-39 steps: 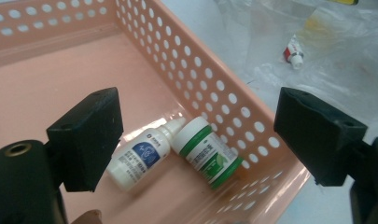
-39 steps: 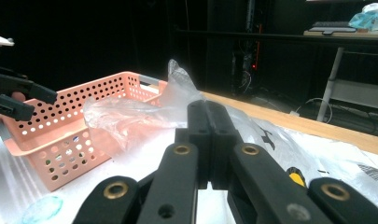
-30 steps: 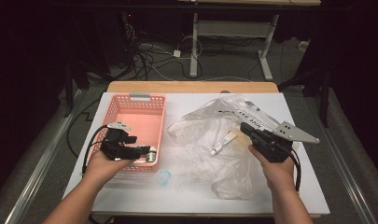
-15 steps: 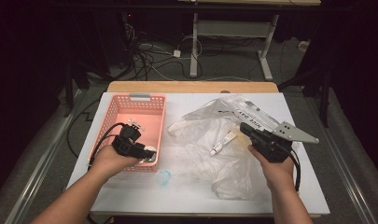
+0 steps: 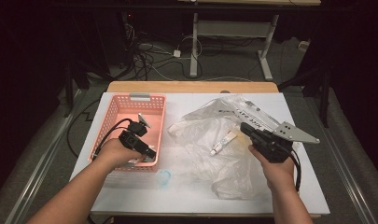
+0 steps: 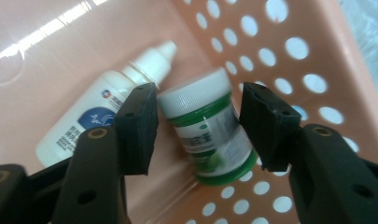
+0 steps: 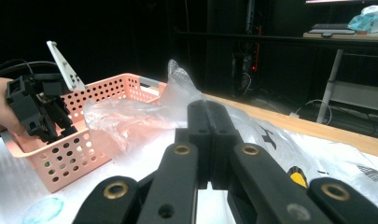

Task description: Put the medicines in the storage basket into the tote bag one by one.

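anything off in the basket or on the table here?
Nothing damaged or spilled. Both bottles lie on their sides in the pink basket: the green jar, between the open left gripper pads, and the white dropper bottle beside it. A tube lies on the crumpled plastic bag, near the shut right gripper.

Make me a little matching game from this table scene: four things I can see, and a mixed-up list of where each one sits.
Things:
1. green jar
2. white dropper bottle
3. small tube
4. right tongs

Places:
A. lying on the clear plastic bag
B. pressed shut above the bag
C. between the left tongs in the pink basket
D. on the basket floor beside the jar

Pairs: 1-C, 2-D, 3-A, 4-B
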Demonstrator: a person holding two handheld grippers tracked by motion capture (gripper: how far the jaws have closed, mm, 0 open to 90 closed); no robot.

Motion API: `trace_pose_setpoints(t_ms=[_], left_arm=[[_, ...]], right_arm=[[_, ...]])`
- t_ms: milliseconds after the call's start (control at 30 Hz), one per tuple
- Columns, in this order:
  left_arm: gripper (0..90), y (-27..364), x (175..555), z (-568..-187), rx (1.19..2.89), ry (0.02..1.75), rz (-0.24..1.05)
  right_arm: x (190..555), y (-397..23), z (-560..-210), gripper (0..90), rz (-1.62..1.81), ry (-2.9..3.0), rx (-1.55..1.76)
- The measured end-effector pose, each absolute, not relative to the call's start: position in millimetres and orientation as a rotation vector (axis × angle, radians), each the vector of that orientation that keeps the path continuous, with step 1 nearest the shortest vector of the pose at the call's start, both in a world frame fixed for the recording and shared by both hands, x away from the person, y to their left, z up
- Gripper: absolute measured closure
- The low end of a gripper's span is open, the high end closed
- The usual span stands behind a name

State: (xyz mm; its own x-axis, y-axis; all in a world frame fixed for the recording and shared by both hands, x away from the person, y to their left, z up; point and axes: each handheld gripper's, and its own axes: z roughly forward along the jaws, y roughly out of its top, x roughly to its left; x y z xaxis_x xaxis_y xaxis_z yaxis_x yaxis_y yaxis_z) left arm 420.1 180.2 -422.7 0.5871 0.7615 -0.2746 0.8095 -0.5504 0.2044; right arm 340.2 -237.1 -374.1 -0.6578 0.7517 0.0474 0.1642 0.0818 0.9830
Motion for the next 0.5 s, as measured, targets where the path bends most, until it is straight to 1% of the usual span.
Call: trace_pose_setpoints(t_ms=[167,367,500], left_arm=[[46.5,174.9,423.4,-428.2,2.584,1.297,-0.267],[48.6,171.5,424.5,-431.2,2.620,1.316,-0.248],[49.0,170.1,422.0,-430.7,2.634,1.309,-0.205]], right_arm=[[340.5,-236.3,-374.7,90.0,1.605,1.891,0.900],[340.2,-236.1,-374.2,90.0,1.610,1.891,0.895],[339.8,-236.1,-374.1,90.0,1.612,1.890,0.899]])
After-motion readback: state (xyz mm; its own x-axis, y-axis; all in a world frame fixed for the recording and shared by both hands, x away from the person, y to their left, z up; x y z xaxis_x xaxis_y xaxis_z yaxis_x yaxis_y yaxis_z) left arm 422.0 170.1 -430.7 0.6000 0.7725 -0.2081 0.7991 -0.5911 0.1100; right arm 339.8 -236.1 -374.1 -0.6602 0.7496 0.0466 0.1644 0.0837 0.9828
